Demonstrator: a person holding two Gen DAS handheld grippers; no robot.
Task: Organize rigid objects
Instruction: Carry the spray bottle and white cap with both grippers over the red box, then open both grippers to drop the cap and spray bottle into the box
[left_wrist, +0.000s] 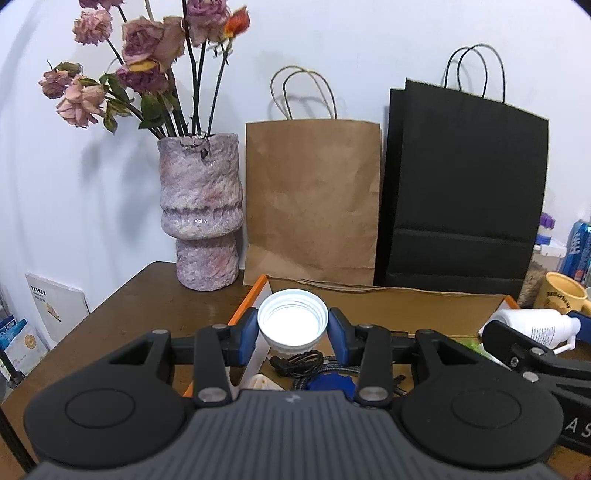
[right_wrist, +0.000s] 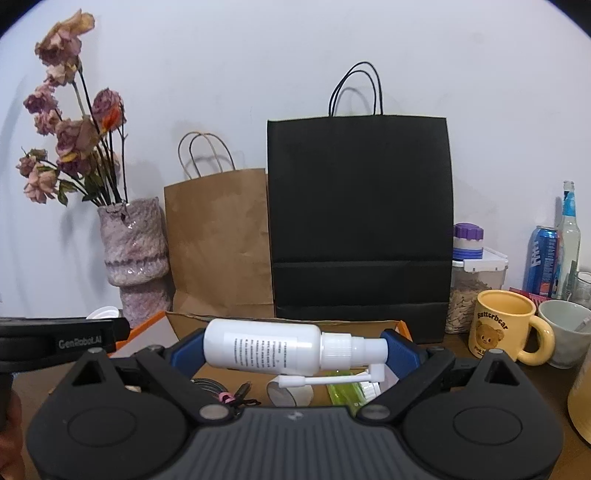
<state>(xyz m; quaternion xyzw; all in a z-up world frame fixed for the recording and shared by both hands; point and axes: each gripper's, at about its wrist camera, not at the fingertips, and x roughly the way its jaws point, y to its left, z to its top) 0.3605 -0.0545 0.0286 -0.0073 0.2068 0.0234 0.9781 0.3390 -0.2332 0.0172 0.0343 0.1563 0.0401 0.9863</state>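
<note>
- Beyond my tongs: dark wood table (left_wrist: 140, 306), white wall.
- Left tongs (left_wrist: 292, 325) clamp a ribbed white cap (left_wrist: 292, 321).
- Right tongs (right_wrist: 295, 347) pinch a smooth white spray bottle (right_wrist: 266, 345) lying sideways.

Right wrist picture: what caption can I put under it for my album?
Right gripper holding a white spray bottle sideways above the cardboard box.

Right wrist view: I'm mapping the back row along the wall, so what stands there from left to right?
Vase → brown bag → black bag → seed jar → blue can → glass bottle.
</note>
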